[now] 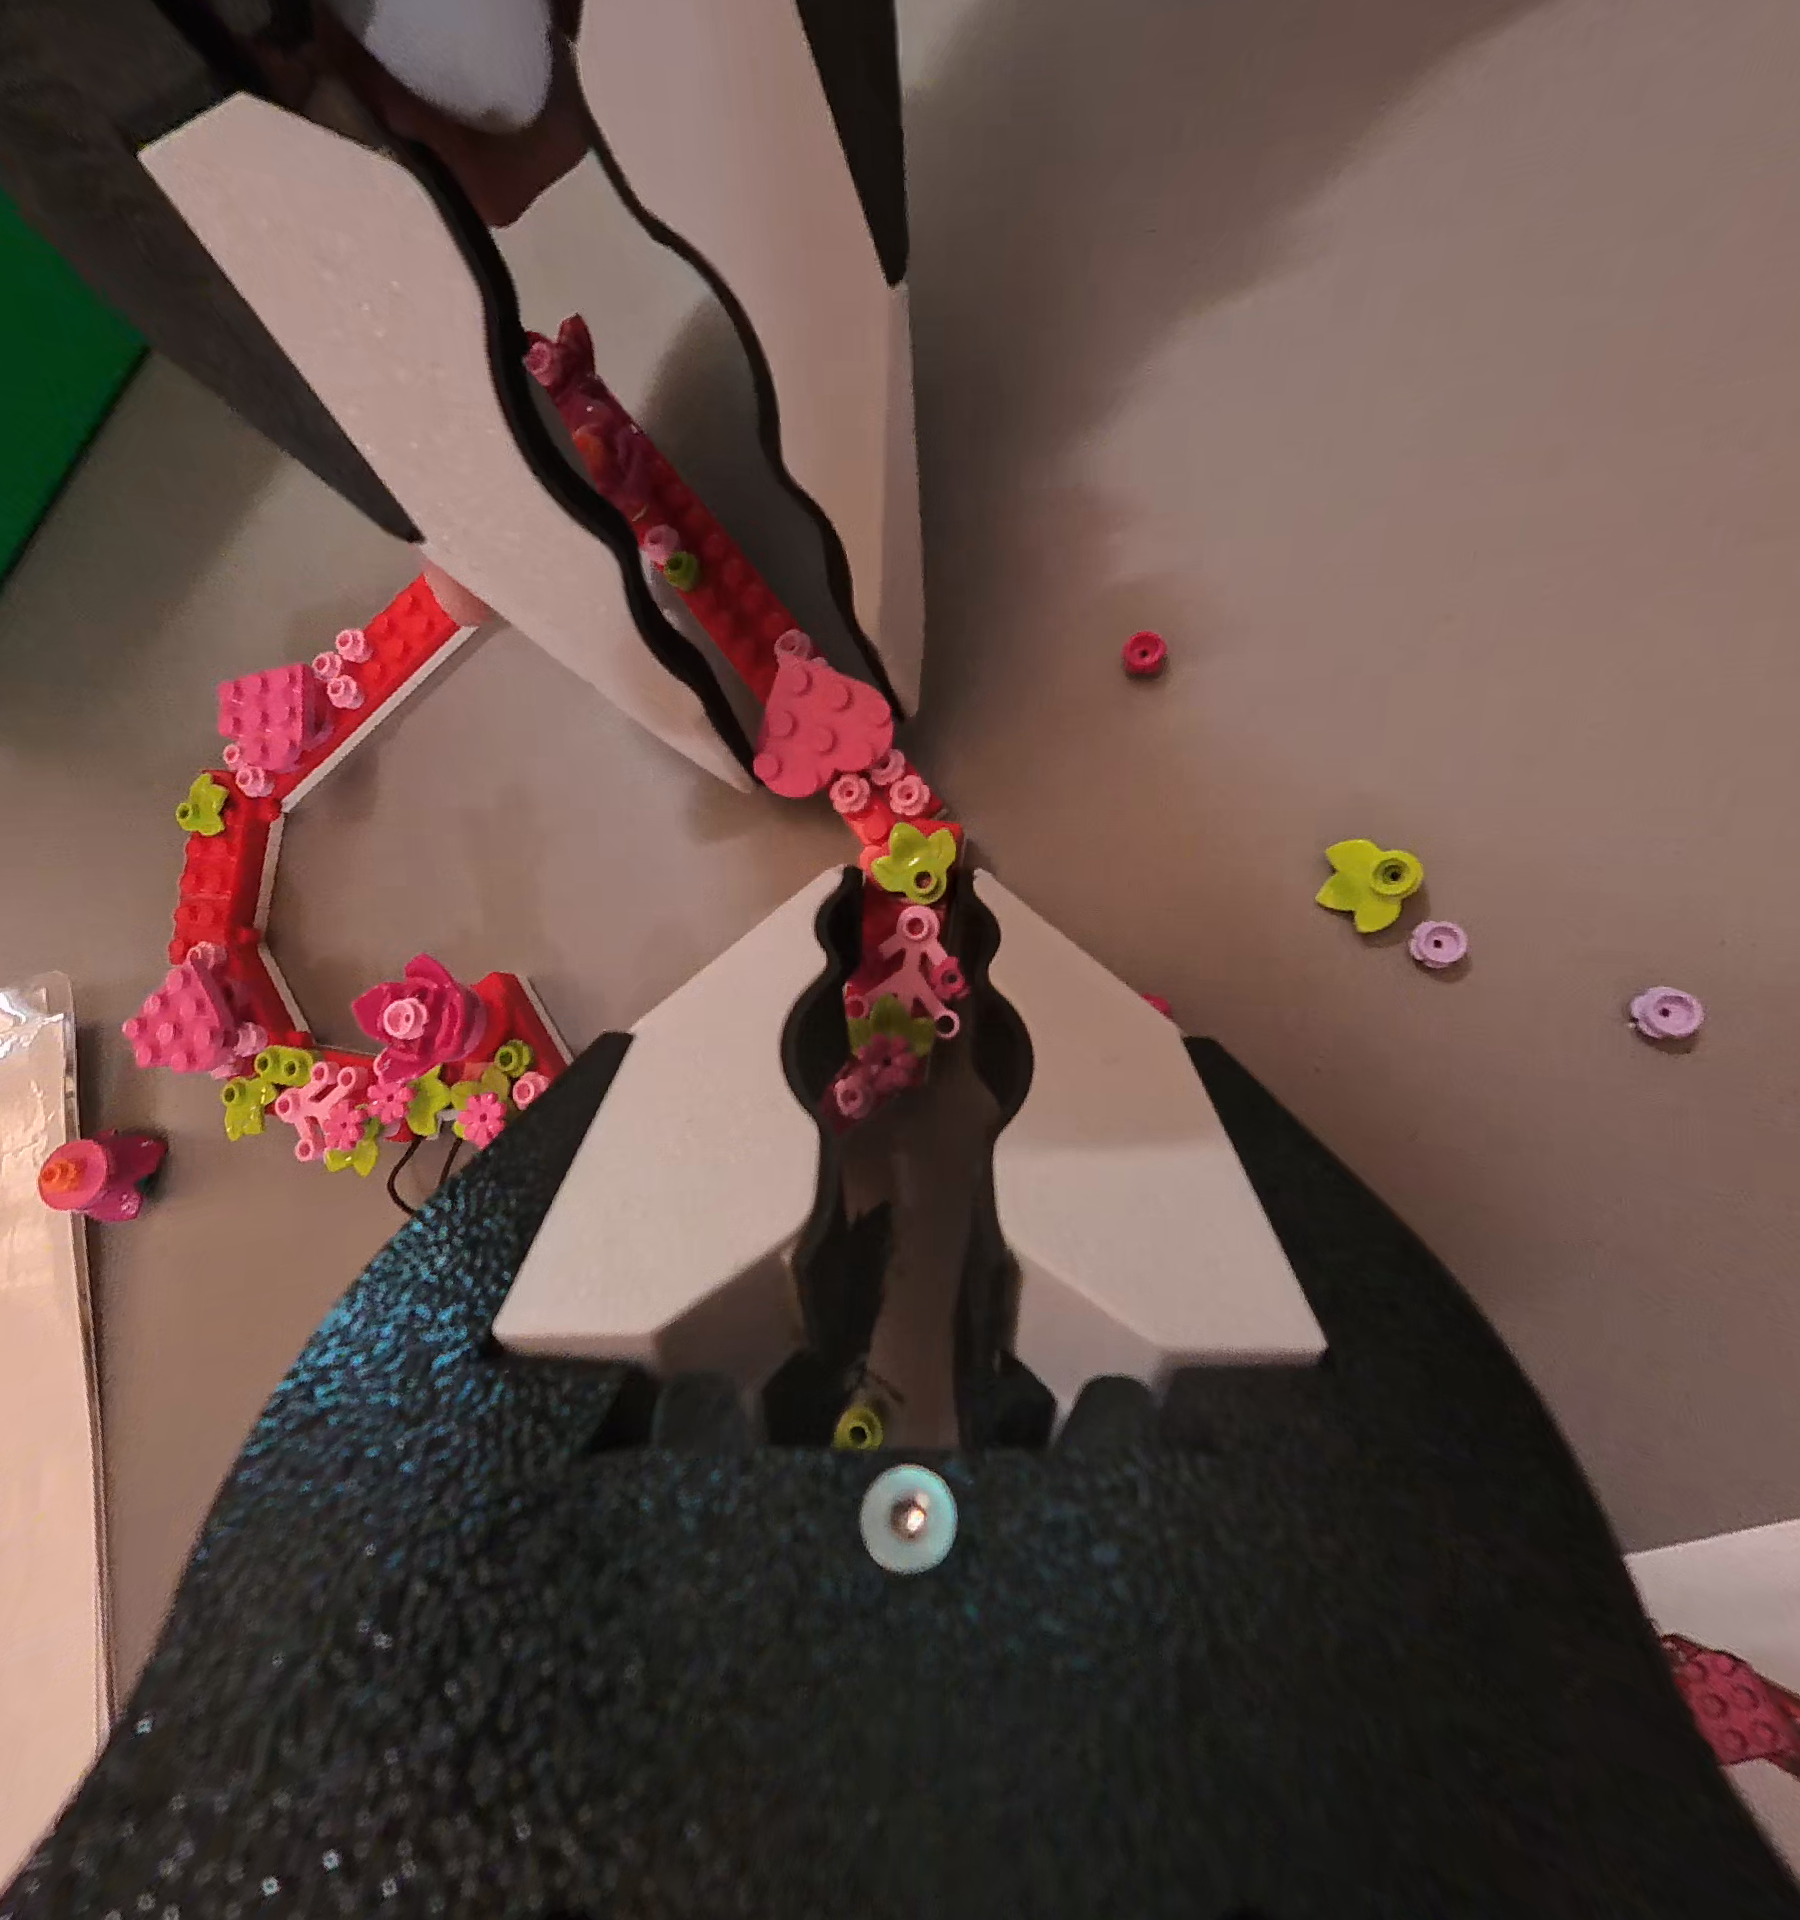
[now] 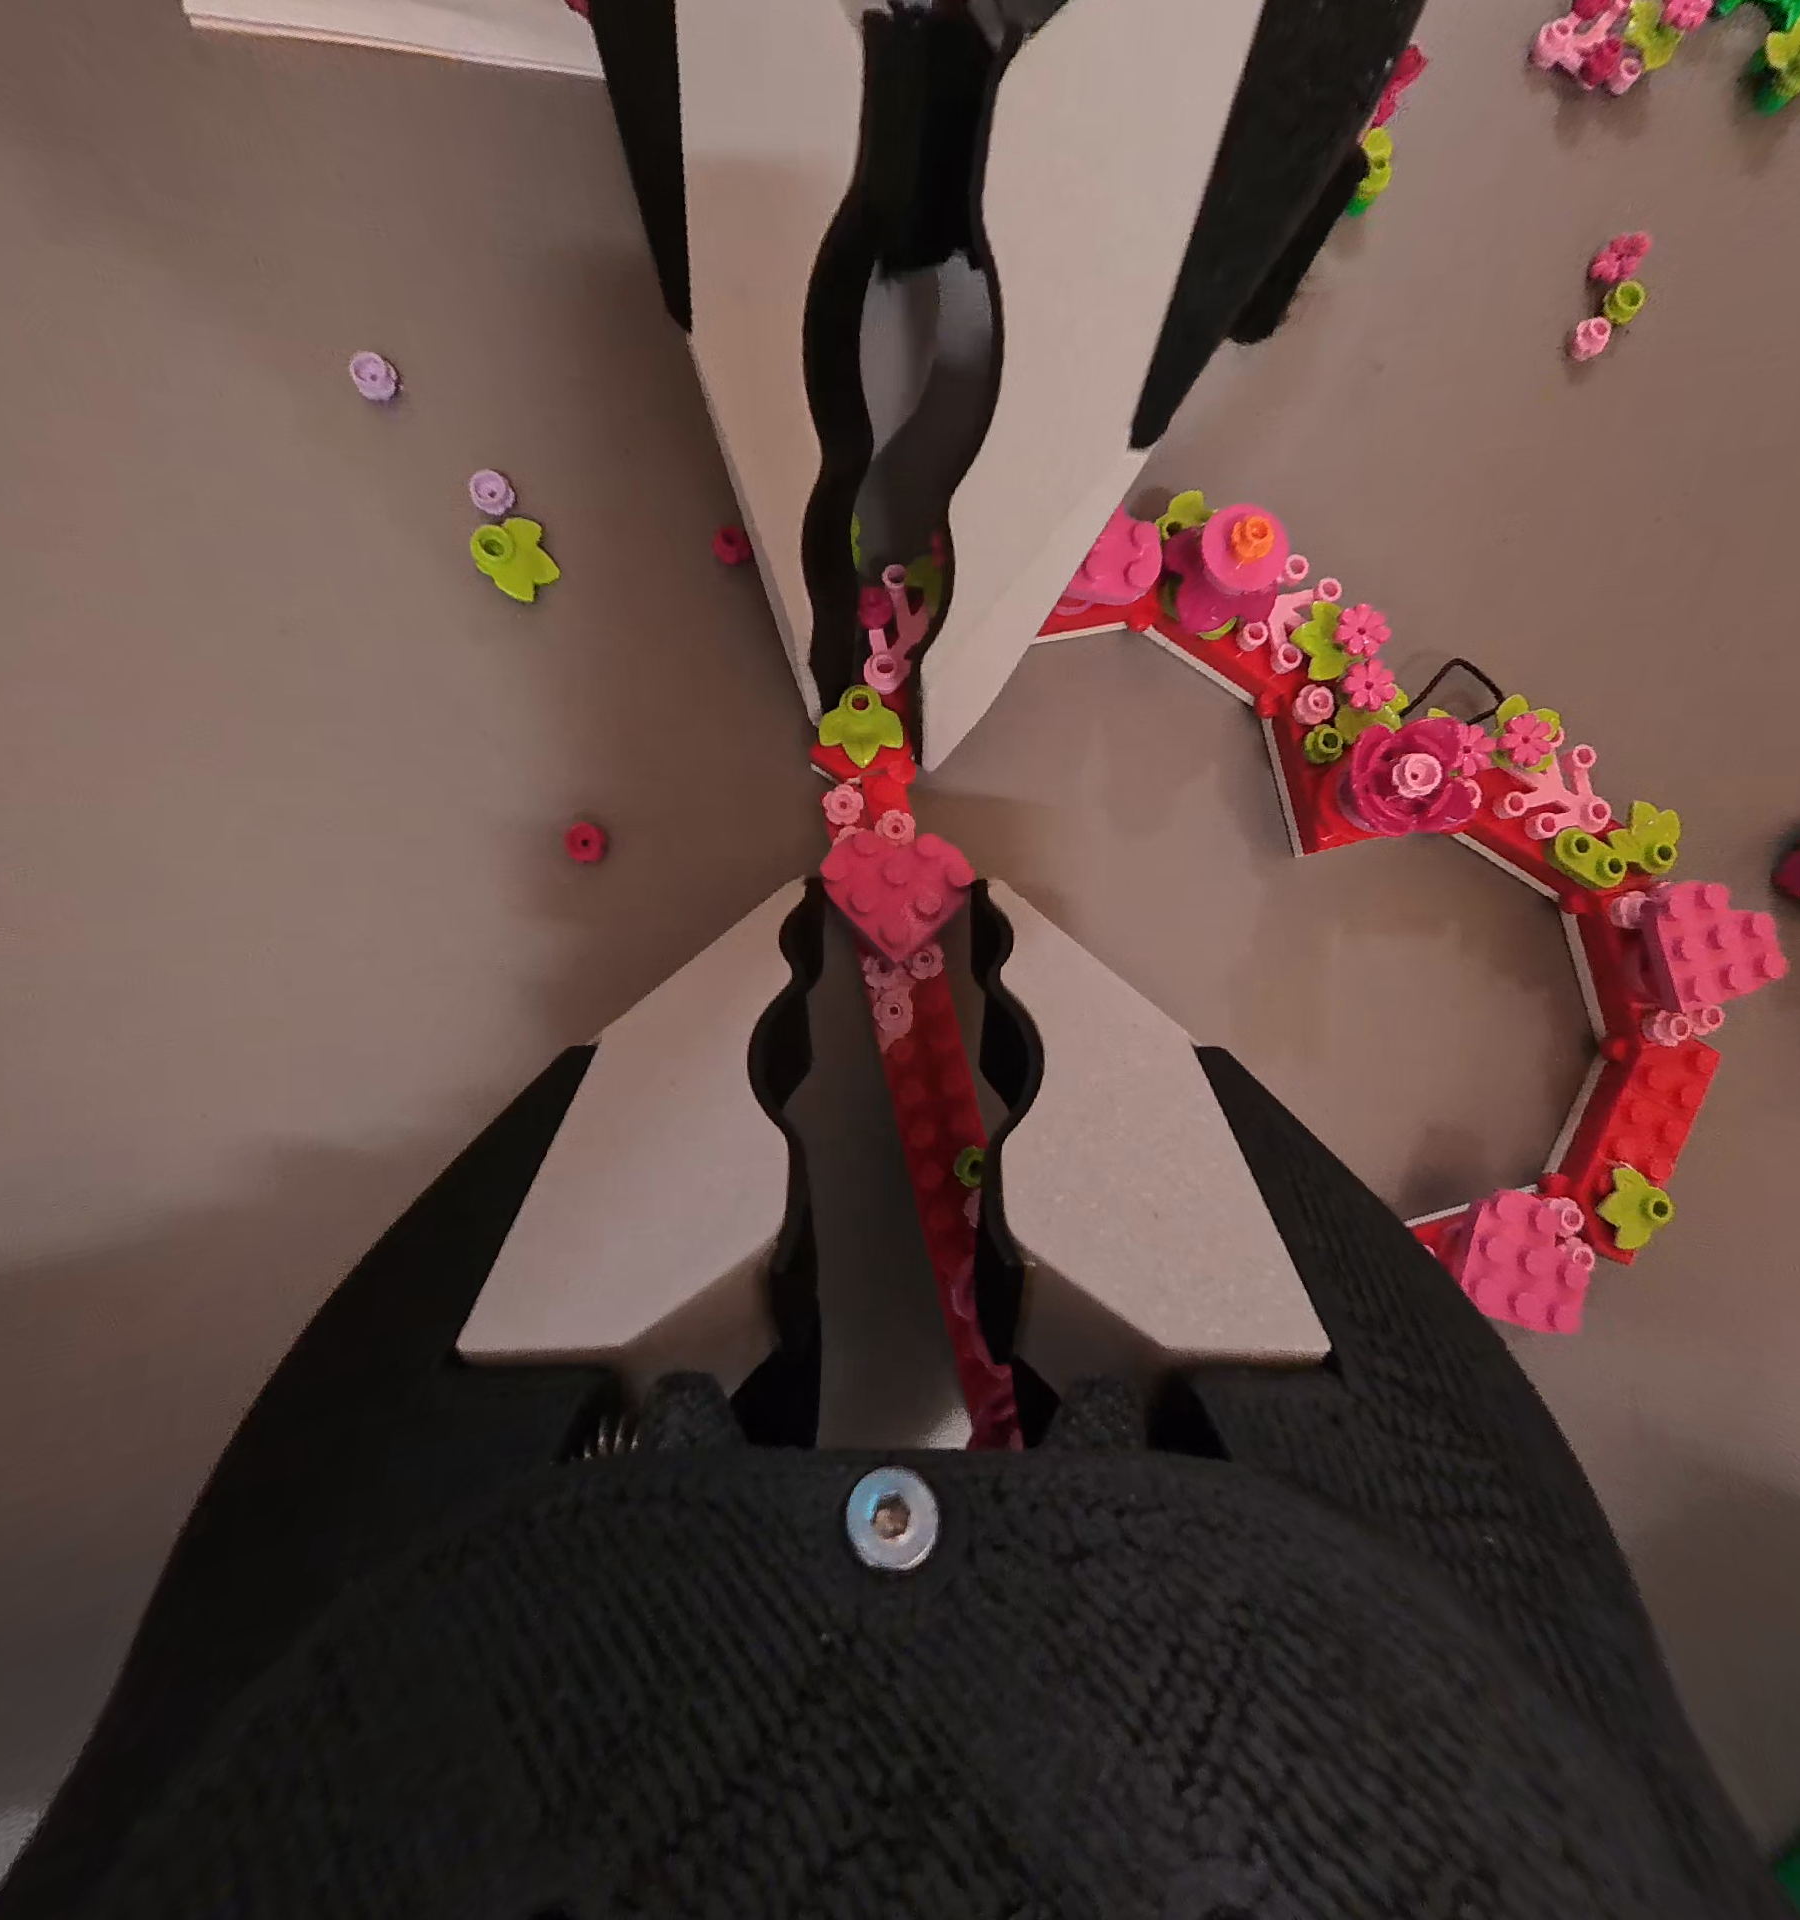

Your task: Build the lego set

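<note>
Left wrist view shows the task's thing between its own tips: a straight red brick strip dressed with small pink studs, lime leaves and a pink heart-shaped plate [image 1: 821, 727], lifted clear of the grey surface [image 1: 1395, 416]. The left tongs [image 1: 911, 883] are narrowed onto one end of the strip, just short of the lime leaf piece [image 1: 914, 857]; the right tongs [image 1: 823, 748] reach in from the far side and pinch the other end, tip to tip with the left pair, the heart between them. In the right wrist view the right tongs [image 2: 896, 888] close on the strip at the heart [image 2: 896, 883]. To the left of the left tongs lies the curved red garland section with pink hearts and a magenta rose [image 1: 283, 935], resting on the surface, apart from the held strip. Loose lilac, lime and dark pink studs lie to the right. The step appears to be joining this strip to the curved section; next calls for carrying it over, lining up the ends and pressing them together without bending the strip.
</note>
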